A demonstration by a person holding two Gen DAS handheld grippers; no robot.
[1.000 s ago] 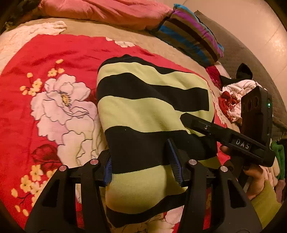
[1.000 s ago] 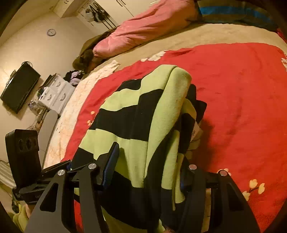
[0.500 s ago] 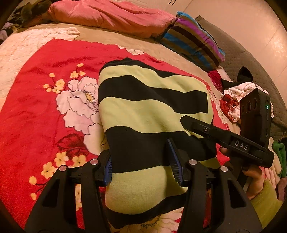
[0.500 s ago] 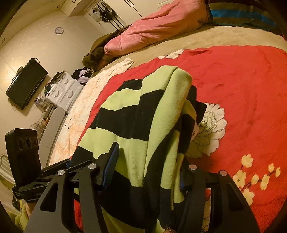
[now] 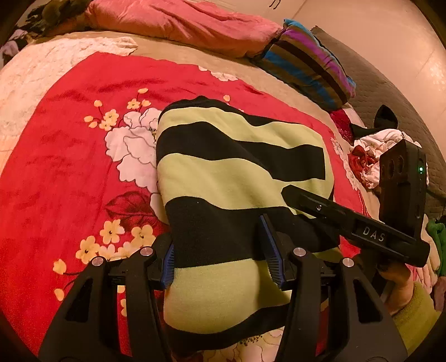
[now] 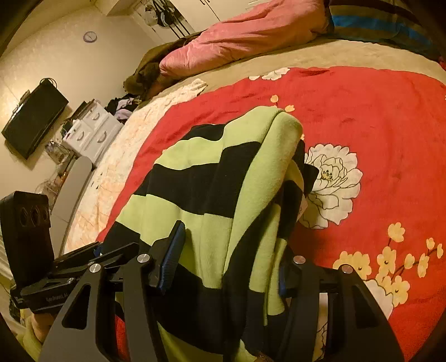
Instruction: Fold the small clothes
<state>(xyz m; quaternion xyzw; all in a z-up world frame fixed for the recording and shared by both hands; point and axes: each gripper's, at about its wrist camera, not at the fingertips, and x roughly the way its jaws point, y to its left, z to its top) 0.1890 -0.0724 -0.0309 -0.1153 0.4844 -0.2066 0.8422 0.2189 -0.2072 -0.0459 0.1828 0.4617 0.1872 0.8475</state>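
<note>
A folded green-and-black striped sweater hangs above the red floral blanket on the bed. My left gripper is shut on its near edge, blue pads on both sides of the thick fold. My right gripper is shut on the sweater from the other side; the far fold droops toward the blanket. The right gripper's body also shows in the left wrist view, the left one's in the right wrist view. The underside of the sweater is hidden.
A pink duvet and a striped pillow lie at the bed's head. A heap of clothes sits at the right edge. White drawers and a wall television stand beyond the bed.
Both grippers have carried the sweater across the blanket; the white flower print has slid into fuller view beside it. The grips are unchanged.
</note>
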